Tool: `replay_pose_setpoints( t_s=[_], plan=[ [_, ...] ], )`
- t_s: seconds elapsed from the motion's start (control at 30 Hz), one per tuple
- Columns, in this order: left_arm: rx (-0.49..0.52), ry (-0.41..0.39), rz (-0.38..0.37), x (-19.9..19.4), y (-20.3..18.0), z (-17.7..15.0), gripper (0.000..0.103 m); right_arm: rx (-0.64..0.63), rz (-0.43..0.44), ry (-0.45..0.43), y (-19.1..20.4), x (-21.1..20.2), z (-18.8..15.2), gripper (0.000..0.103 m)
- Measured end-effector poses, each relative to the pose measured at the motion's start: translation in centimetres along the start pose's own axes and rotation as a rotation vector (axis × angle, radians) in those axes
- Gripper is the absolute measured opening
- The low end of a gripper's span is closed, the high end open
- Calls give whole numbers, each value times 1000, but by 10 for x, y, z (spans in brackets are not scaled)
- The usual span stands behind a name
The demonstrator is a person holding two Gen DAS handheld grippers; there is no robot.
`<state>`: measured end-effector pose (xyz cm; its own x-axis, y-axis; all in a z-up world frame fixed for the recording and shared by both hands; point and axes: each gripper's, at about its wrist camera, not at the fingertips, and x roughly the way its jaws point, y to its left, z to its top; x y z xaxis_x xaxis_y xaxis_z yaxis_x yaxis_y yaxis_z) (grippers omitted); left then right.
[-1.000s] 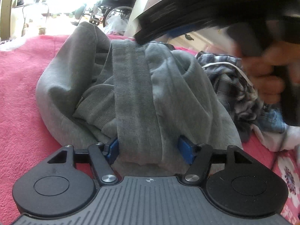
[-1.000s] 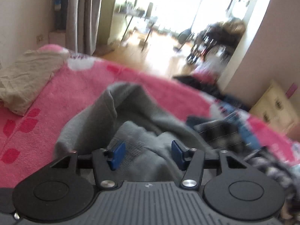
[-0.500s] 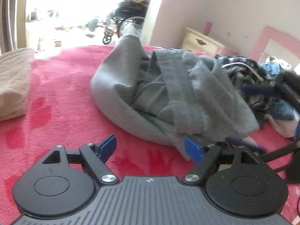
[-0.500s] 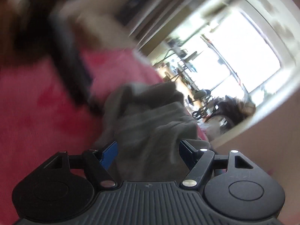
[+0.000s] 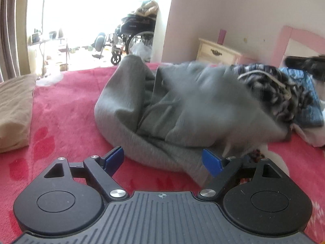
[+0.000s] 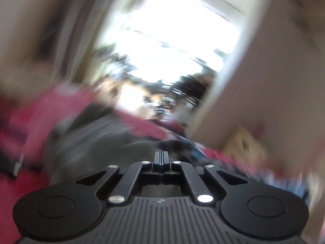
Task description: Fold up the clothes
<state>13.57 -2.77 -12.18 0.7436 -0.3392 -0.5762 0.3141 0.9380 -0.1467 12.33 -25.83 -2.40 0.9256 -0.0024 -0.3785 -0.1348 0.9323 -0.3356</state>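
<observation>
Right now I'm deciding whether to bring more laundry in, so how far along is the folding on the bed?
Done: a beige folded piece lies at the left edge of the pink blanket. In hand: nothing is gripped; the grey sweatshirt lies crumpled, the left gripper open before it, the right gripper shut on nothing visible. Left: the sweatshirt, plus the plaid garment and blue jeans heaped behind.

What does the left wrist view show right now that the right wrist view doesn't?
Only the left wrist view shows the left claw open with nothing gripped, a folded beige cloth, a plaid and blue clothes pile, and a wheelchair.

Only the right wrist view, heavily blurred, shows the right claw shut; whether it pinches fabric is unclear.

Both show the grey sweatshirt on the pink blanket and a bright doorway.
</observation>
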Motion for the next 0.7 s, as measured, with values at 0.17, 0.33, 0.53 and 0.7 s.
replay_pose_setpoints(
  t_s=[0.17,0.33,0.53,0.7],
  plan=[
    [7,-2,-3,13,-7,6,88,277,-11,97,-68,7,-23,0],
    [-30,16,17,17,-2,5,88,2,155,38,-4,-20,-48,7],
    [-93,19,100,6,25,-2,88,-459,317,-64,126,-8,-61,37],
    [-115,19,116,-2,37,-9,88,-634,236,-51,190,37,-66,38]
  ],
)
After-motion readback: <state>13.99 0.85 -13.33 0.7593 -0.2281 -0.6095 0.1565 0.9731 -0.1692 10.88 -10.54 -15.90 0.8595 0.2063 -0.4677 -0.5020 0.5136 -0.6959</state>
